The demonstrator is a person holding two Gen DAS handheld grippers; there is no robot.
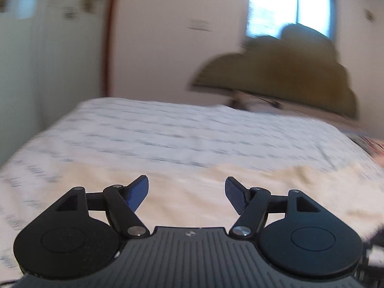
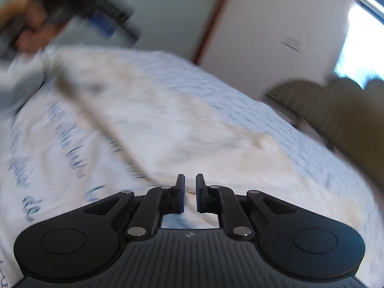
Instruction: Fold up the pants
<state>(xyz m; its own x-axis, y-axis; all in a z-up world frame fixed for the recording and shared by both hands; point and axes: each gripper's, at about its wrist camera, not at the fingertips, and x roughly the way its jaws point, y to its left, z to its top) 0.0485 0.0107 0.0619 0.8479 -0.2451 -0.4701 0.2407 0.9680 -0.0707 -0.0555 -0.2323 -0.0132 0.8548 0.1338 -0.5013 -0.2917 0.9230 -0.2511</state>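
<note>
The cream pants (image 1: 196, 192) lie flat on a bed, spread across the near part of the sheet. My left gripper (image 1: 186, 193) hovers just above them, open wide, with nothing between its fingers. In the right wrist view the pants (image 2: 168, 120) stretch away toward the upper left, with a darker stripe or fold running along them. My right gripper (image 2: 190, 192) is over their near edge, all but shut, with only a thin gap and no cloth pinched in it. Both views are blurred by motion.
The bedsheet (image 1: 144, 129) is white with blue writing. An olive padded headboard (image 1: 283, 76) stands at the far right under a window (image 1: 290, 4). White wardrobe doors (image 1: 48, 48) line the left. A person's hand (image 2: 28, 33) shows blurred at the upper left.
</note>
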